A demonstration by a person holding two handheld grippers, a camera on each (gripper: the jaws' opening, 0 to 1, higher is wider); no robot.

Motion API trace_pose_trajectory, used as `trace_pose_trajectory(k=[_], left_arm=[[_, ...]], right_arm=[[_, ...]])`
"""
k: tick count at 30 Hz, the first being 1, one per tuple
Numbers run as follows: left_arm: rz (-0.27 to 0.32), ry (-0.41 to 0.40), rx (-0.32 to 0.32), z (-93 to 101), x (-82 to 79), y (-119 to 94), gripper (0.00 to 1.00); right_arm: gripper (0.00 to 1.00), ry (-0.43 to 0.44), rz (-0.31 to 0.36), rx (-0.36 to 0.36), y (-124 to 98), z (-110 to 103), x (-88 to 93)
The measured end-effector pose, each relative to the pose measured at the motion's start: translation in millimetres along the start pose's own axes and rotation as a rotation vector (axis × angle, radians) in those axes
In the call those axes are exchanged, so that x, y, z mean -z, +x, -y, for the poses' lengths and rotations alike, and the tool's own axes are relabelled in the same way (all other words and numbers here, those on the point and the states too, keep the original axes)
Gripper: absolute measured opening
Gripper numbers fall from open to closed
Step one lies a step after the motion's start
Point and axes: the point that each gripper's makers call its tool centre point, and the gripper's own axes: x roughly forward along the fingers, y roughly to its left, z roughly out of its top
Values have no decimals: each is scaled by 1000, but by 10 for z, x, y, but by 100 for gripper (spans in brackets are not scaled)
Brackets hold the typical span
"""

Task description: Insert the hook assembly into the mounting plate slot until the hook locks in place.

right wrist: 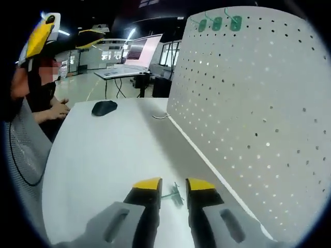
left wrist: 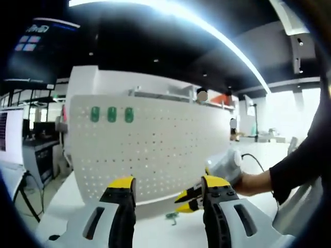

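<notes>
**Green hook waits on white table below pegboard**

Green and small, a wire hook (right wrist: pixel 175 195) lies flat on the white table (right wrist: pixel 103 155), just ahead of the right tongs (right wrist: pixel 172 185), whose yellow-tipped jaws stand spread on either side of it without touching it. In the left gripper view the same hook (left wrist: pixel 172 217) sits on the table near the foot of the upright white pegboard (left wrist: pixel 155 150), between and slightly beyond the left tongs (left wrist: pixel 166 182), also spread and holding nothing. The right tongs enter that view from the right, gripped by a hand (left wrist: pixel 253 183). Three green hooks (left wrist: pixel 111 114) already hang in a row high on the board. A black mouse (right wrist: pixel 104 107) rests farther along the table.
</notes>
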Motion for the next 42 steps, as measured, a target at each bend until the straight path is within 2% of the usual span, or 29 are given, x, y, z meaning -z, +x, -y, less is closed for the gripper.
trace_pose_trajectory(k=[9, 18, 28, 33, 42], left_arm=[[-4, 5, 6, 9, 5, 3, 51], [-19, 12, 14, 28, 31, 14, 50], [-18, 18, 5, 5, 25, 4, 49], [-15, 15, 5, -1, 18, 1, 48], [-18, 15, 14, 18, 26, 13, 48]], right_arm=[[9, -40, -61, -46, 166, -39, 138], [6, -55, -102, -60, 283, -2, 222], [5, -106, -147, -82, 370, -16, 276], [3, -148, -190, -84, 396, 7, 352], [0, -127, -176, -80, 322, 48, 337]])
